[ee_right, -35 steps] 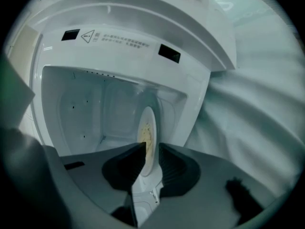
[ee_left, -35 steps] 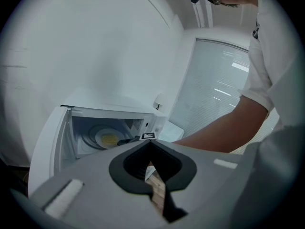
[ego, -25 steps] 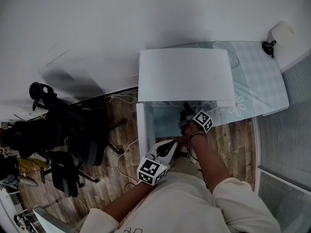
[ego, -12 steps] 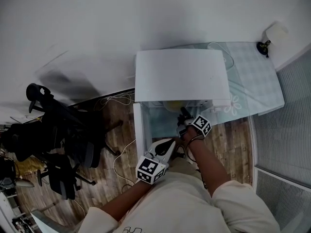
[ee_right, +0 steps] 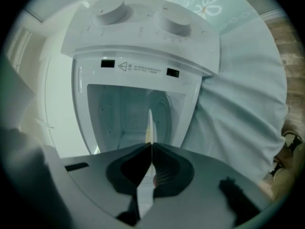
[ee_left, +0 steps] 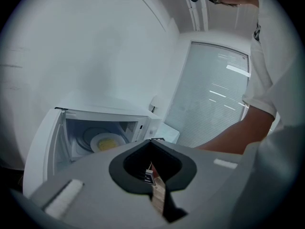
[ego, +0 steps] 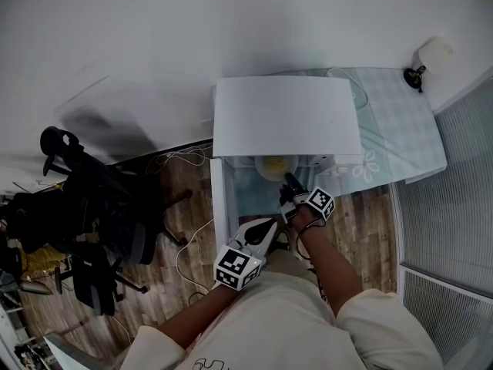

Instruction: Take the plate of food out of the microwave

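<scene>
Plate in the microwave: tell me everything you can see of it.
The plate is round, white and ceramic-looking, with yellow food in its middle. It lies roughly level at the mouth of the open microwave. The right gripper is shut on its near rim.

Cream shirt point(ego: 293, 322); left gripper point(ego: 270, 224) and right gripper point(ego: 289, 178) bear marker cubes point(ego: 236, 271).

The microwave point(ee_right: 143, 37) frame bears a warning triangle point(ee_right: 122, 66) beside illegible print.
</scene>
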`<control>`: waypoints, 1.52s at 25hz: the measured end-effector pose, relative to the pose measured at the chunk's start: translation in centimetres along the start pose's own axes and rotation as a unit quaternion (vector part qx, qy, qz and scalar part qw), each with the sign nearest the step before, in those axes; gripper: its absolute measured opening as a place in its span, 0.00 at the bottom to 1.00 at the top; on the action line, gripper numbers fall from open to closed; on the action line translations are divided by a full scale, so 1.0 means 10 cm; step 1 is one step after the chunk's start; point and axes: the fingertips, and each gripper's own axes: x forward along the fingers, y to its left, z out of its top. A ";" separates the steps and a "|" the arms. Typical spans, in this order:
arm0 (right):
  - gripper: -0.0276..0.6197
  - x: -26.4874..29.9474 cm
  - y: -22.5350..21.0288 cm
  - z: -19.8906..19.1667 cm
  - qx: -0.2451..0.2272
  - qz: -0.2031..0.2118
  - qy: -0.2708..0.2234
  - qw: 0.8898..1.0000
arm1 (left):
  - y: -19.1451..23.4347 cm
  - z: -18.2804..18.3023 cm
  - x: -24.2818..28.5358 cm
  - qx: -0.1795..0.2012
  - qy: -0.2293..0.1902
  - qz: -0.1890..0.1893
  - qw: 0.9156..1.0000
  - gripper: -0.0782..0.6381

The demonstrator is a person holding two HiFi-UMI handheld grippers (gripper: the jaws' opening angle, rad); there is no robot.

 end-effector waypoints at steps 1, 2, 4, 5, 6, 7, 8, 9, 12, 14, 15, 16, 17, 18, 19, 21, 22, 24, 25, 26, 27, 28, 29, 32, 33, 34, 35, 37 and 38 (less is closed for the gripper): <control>0.07 -0.03 0.04 -0.01 0.000 0.003 0.002 1.000 | -0.01 0.00 0.00 0.000 -0.001 0.000 1.000 0.11; 0.07 -0.06 0.08 -0.01 0.000 0.006 0.003 1.000 | -0.01 0.00 -0.01 0.000 -0.002 0.000 1.000 0.11; 0.07 -0.15 0.16 -0.03 0.000 0.014 0.005 1.000 | -0.03 0.00 -0.01 0.001 -0.003 0.000 1.000 0.11; 0.07 -0.20 0.20 -0.04 0.001 0.018 0.006 1.000 | -0.04 0.00 -0.01 0.002 -0.004 0.000 1.000 0.11; 0.07 -0.25 0.25 -0.05 0.003 0.021 0.006 1.000 | -0.05 0.00 -0.02 0.002 -0.005 0.000 1.000 0.11; 0.07 -0.31 0.29 -0.07 0.003 0.025 0.007 1.000 | -0.05 0.00 -0.02 0.001 -0.006 0.000 1.000 0.11; 0.07 -0.36 0.34 -0.09 0.003 0.029 0.007 1.000 | -0.06 0.00 -0.02 0.001 -0.007 0.000 1.000 0.11; 0.07 -0.41 0.39 -0.11 0.003 0.032 0.010 0.999 | -0.07 0.00 -0.03 0.001 -0.008 -0.001 1.000 0.11; 0.07 -0.58 0.52 -0.18 0.006 0.042 0.018 0.999 | -0.09 0.01 -0.05 0.003 -0.012 -0.001 1.000 0.11; 0.07 -0.70 0.58 -0.24 0.004 0.049 0.024 0.998 | -0.08 0.00 -0.07 0.004 -0.014 0.000 1.000 0.11; 0.07 -0.77 0.61 -0.28 0.003 0.049 0.028 0.998 | -0.08 0.00 -0.08 0.003 -0.014 0.001 1.000 0.11; 0.07 -0.84 0.64 -0.32 0.001 0.044 0.034 0.998 | -0.07 -0.01 -0.09 0.002 -0.014 0.002 1.000 0.11; 0.07 -0.93 0.68 -0.35 -0.001 0.035 0.041 0.999 | -0.06 -0.01 -0.09 0.002 -0.015 0.002 1.000 0.11; 0.07 -1.01 0.71 -0.39 -0.001 0.028 0.047 0.998 | -0.06 -0.01 -0.09 0.001 -0.015 0.002 1.000 0.11; 0.07 -1.08 0.75 -0.42 -0.001 0.026 0.052 0.998 | -0.06 -0.01 -0.09 0.001 -0.016 0.002 1.000 0.11; 0.07 -1.23 0.84 -0.47 0.000 0.028 0.059 0.998 | -0.08 -0.01 -0.10 0.001 -0.017 0.001 1.000 0.11; 0.07 -1.30 0.88 -0.49 0.000 0.029 0.060 0.998 | -0.09 0.00 -0.12 0.003 -0.017 0.000 1.000 0.11; 0.07 -1.42 0.93 -0.51 0.000 0.027 0.061 0.998 | -0.12 0.00 -0.15 0.009 -0.019 -0.002 1.000 0.11; 0.07 -1.48 0.94 -0.52 0.000 0.026 0.062 0.998 | -0.13 0.00 -0.16 0.012 -0.018 -0.003 1.000 0.11; 0.07 -1.53 0.95 -0.52 0.000 0.024 0.063 0.998 | -0.14 -0.02 -0.17 0.014 -0.018 -0.005 1.000 0.11; 0.07 -1.58 0.95 -0.52 0.001 0.021 0.063 0.998 | -0.15 -0.03 -0.17 0.015 -0.017 -0.006 1.000 0.11; 0.07 -1.62 0.95 -0.52 0.002 0.020 0.063 0.998 | -0.16 -0.04 -0.18 0.016 -0.016 -0.006 1.000 0.11; 0.07 -1.66 0.96 -0.52 0.004 0.019 0.062 0.998 | -0.17 -0.05 -0.18 0.016 -0.015 -0.007 1.000 0.11; 0.07 -1.78 0.99 -0.55 0.006 0.017 0.062 0.998 | -0.19 -0.05 -0.21 0.017 -0.015 -0.008 1.000 0.11; 0.07 -1.82 1.01 -0.56 0.007 0.015 0.063 0.998 | -0.20 -0.06 -0.22 0.018 -0.015 -0.008 1.000 0.11; 0.07 -1.86 1.02 -0.58 0.007 0.014 0.064 0.998 | -0.20 -0.06 -0.23 0.019 -0.015 -0.008 1.000 0.11; 0.07 -1.91 1.04 -0.60 0.006 0.014 0.066 0.998 | -0.21 -0.06 -0.24 0.021 -0.015 -0.008 1.000 0.11; 0.07 -2.00 1.09 -0.64 0.006 0.019 0.068 0.998 | -0.22 -0.05 -0.26 0.025 -0.015 -0.007 1.000 0.11; 0.07 -2.04 1.10 -0.65 0.007 0.021 0.068 0.997 | -0.22 -0.05 -0.27 0.026 -0.015 -0.006 1.000 0.11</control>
